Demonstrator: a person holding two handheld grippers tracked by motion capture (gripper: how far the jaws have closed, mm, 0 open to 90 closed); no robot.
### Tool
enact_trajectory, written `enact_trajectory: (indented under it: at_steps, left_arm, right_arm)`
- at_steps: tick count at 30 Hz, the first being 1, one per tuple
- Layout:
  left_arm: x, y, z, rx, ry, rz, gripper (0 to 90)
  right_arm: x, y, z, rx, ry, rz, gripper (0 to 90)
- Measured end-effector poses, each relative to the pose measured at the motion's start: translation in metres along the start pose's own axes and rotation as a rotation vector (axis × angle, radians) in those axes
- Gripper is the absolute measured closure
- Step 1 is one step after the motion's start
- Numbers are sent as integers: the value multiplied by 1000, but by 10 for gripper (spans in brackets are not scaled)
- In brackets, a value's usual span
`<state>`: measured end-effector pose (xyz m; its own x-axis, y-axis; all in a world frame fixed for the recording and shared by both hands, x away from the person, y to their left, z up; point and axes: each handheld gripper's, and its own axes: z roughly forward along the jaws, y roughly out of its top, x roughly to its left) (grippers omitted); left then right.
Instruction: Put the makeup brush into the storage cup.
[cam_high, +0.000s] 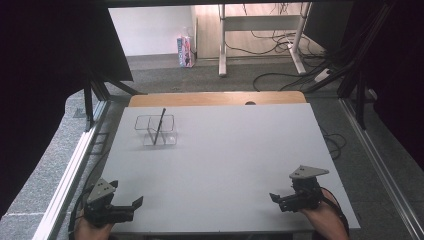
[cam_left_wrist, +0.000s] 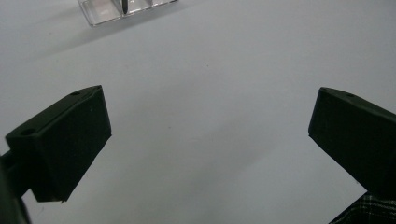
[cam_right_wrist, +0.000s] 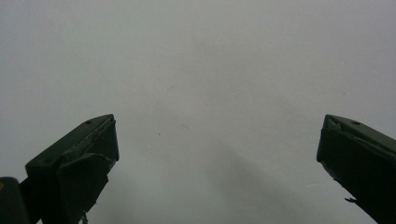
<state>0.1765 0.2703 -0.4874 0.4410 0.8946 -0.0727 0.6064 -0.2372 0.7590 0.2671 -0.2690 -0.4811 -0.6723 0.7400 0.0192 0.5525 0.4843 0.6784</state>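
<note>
A clear plastic box (cam_high: 156, 130) stands on the far left part of the white table (cam_high: 225, 160), and a dark pen (cam_high: 159, 126) leans upright inside it. The box's near edge (cam_left_wrist: 122, 10) appears at the top of the left gripper view. My left gripper (cam_high: 131, 206) rests at the table's near left corner, jaws wide apart with bare table between them (cam_left_wrist: 210, 121). My right gripper (cam_high: 276, 198) sits at the near right edge, also open, with only table surface between its jaws (cam_right_wrist: 217, 135).
A wooden strip (cam_high: 215, 98) borders the table's far edge. Metal rails (cam_high: 70, 170) run along both sides. Beyond the table are desk legs (cam_high: 222, 45), floor cables (cam_high: 280, 45) and a small carton (cam_high: 185, 51) on the carpet.
</note>
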Motion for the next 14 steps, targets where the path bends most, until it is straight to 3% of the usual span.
enact_trajectory:
  at_steps: [14]
  left_arm:
    - [1, -2, 1, 21, 12, -23, 0]
  right_arm:
    - [0, 0, 1, 14, 0, 1, 0]
